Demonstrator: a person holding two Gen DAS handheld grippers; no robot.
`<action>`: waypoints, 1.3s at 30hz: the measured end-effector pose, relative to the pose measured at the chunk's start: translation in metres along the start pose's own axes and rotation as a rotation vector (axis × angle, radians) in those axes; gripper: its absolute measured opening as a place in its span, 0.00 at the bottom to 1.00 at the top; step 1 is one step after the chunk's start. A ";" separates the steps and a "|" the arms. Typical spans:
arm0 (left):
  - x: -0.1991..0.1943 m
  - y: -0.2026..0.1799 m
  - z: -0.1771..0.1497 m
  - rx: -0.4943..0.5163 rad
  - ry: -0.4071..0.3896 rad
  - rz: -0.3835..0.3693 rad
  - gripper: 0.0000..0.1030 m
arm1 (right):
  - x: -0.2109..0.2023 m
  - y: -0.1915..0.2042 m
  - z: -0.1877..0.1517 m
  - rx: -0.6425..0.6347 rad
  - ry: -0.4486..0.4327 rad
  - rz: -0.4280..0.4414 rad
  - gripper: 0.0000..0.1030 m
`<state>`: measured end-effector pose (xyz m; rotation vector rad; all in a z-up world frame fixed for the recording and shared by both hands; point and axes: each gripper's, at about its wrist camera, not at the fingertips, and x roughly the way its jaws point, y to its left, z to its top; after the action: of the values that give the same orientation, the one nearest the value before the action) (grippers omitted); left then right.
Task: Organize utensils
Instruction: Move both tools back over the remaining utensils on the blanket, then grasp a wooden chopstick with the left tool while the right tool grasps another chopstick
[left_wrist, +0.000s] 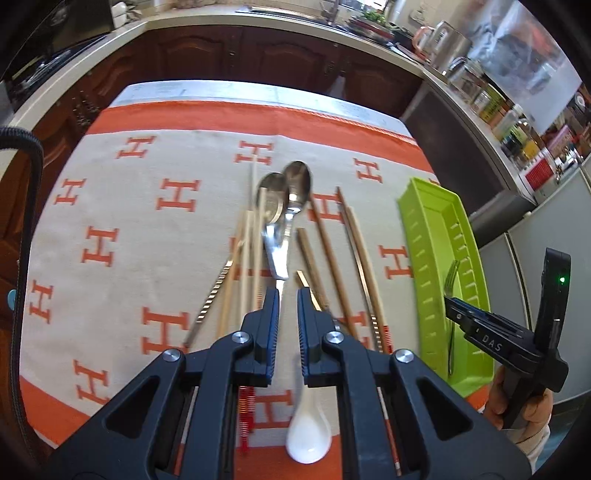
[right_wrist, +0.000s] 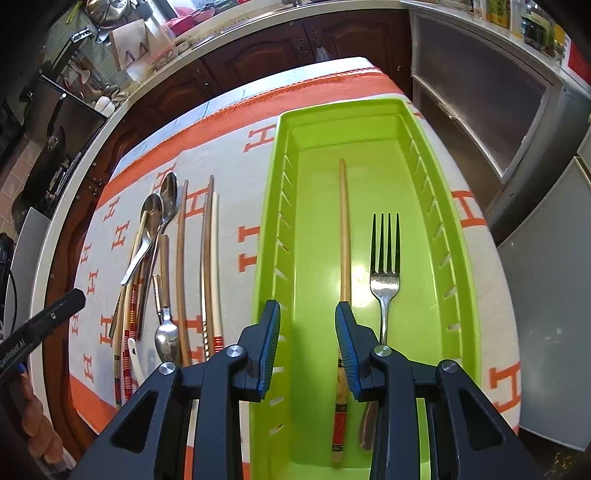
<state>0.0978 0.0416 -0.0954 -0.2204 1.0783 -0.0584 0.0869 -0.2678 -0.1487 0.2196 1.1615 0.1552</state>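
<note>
A green tray (right_wrist: 463, 236) lies on the right of the table; it holds a wooden chopstick (right_wrist: 344, 236) and a metal fork (right_wrist: 385, 258). My right gripper (right_wrist: 307, 314) is open and empty above the tray's near end, the chopstick next to its right finger. The tray (left_wrist: 417, 236) also shows in the left wrist view. My left gripper (left_wrist: 288, 295) is open with a narrow gap, above a pile of metal spoons (left_wrist: 286, 206), several chopsticks (left_wrist: 354, 251) and a white ceramic spoon (left_wrist: 308, 439). It holds nothing.
The table wears a white cloth with orange H marks (left_wrist: 110, 206). Dark wooden cabinets (left_wrist: 236, 55) and a cluttered counter (left_wrist: 498, 96) stand behind. The right gripper's body (left_wrist: 517, 332) hangs over the tray's near end.
</note>
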 end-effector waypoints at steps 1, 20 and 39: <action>-0.002 0.005 0.000 -0.003 -0.007 0.011 0.07 | 0.001 0.004 0.000 -0.006 0.001 -0.001 0.31; -0.039 0.035 0.001 0.080 -0.124 0.136 0.07 | -0.064 0.053 0.021 0.009 -0.241 0.044 0.36; 0.027 0.054 -0.044 0.087 0.110 0.014 0.07 | 0.006 0.168 -0.004 -0.244 -0.063 0.175 0.60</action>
<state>0.0691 0.0840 -0.1502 -0.1329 1.1839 -0.1054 0.0842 -0.1029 -0.1135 0.1095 1.0491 0.4382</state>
